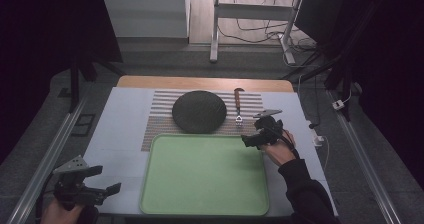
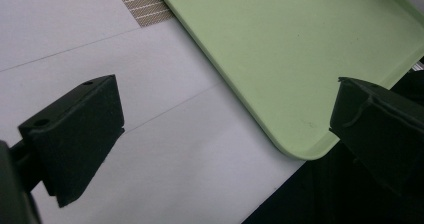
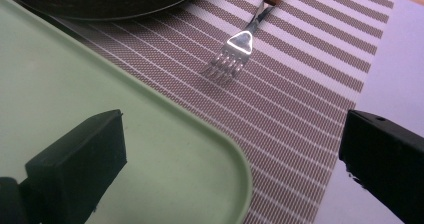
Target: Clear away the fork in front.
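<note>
plate [image 1: 199,111] left of fork [image 1: 238,105] on placemat [image 1: 162,115], tray [image 1: 205,204] before them.

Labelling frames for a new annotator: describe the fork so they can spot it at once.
Start at the green tray near the person, then look beyond its far edge to the striped placemat. The fork lies on the mat's right part, beside the dark round plate, tines toward the tray. It is the one slim metal piece, with a wooden handle.
</note>
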The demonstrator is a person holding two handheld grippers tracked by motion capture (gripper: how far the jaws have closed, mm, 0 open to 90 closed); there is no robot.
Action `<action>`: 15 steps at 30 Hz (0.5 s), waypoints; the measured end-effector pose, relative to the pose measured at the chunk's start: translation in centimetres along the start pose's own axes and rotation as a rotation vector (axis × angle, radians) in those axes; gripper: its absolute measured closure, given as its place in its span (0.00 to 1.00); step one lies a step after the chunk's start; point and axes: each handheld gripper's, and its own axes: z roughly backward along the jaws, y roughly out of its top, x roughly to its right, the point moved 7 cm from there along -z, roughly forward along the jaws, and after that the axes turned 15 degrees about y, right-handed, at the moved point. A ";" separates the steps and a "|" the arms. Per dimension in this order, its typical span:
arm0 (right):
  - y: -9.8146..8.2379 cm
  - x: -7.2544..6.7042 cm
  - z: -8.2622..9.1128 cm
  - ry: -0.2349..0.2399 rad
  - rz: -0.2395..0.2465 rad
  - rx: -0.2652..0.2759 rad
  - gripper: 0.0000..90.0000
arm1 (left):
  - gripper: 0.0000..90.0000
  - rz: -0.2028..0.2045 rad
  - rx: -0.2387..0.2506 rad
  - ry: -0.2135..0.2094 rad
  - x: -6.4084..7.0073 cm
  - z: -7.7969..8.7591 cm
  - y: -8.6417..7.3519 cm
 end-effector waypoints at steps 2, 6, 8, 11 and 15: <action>0.2 0.1 -0.6 -0.010 0.013 -0.021 0.00 | 0.01 0.000 0.000 -0.001 0.0 0.0 0.0; 0.7 0.5 -1.5 -0.041 0.051 -0.057 0.00 | 0.01 0.001 -0.002 -0.002 0.0 0.0 0.0; 1.0 0.6 -1.9 -0.062 0.076 -0.072 0.00 | 0.01 0.004 -0.003 -0.003 0.0 0.0 0.0; 1.5 1.0 -2.4 -0.097 0.118 -0.098 0.00 | 0.01 0.005 -0.003 -0.004 0.0 0.0 0.0; 2.0 1.3 -3.3 -0.123 0.165 -0.128 0.00 | 0.01 0.007 -0.002 -0.006 0.0 0.0 0.0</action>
